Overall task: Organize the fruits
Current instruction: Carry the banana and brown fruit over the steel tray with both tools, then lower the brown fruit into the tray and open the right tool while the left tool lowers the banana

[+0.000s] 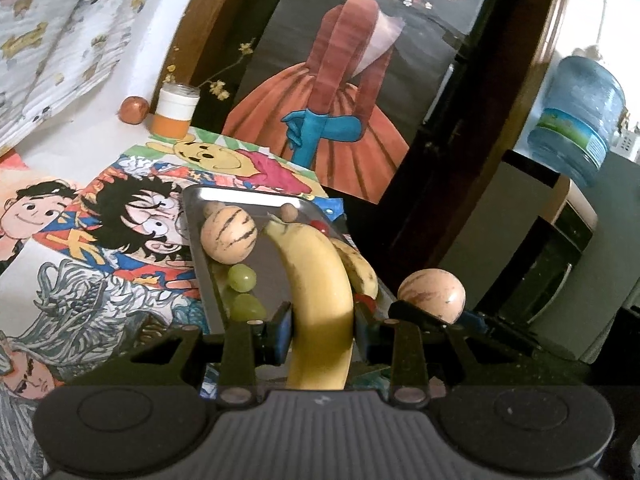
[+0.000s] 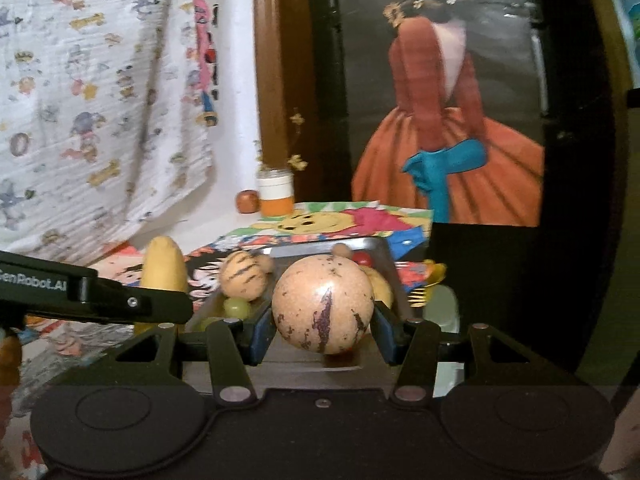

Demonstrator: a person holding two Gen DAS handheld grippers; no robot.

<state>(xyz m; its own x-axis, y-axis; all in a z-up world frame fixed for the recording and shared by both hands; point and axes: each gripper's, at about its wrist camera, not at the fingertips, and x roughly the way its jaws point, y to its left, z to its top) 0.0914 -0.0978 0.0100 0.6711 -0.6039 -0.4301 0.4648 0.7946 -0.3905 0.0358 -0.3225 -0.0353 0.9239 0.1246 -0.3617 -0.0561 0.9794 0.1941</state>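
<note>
My left gripper (image 1: 322,330) is shut on a yellow banana (image 1: 316,280) and holds it over the near end of a metal tray (image 1: 200,240). The tray holds a striped round melon (image 1: 229,236), two green grapes (image 1: 242,278), a second spotted banana (image 1: 360,268) and small red and brown fruits. My right gripper (image 2: 322,320) is shut on a tan speckled round melon (image 2: 323,304) just in front of the tray (image 2: 380,256). That melon shows in the left wrist view (image 1: 432,294) to the right of the tray. The left gripper's banana (image 2: 164,268) shows at the left.
The tray lies on cartoon drawings (image 1: 100,220) spread over a table. A white and orange jar (image 1: 176,110) and a small orange-brown fruit (image 1: 134,109) stand at the back. A large painting (image 1: 340,80) leans behind. A water bottle (image 1: 576,116) is at the right.
</note>
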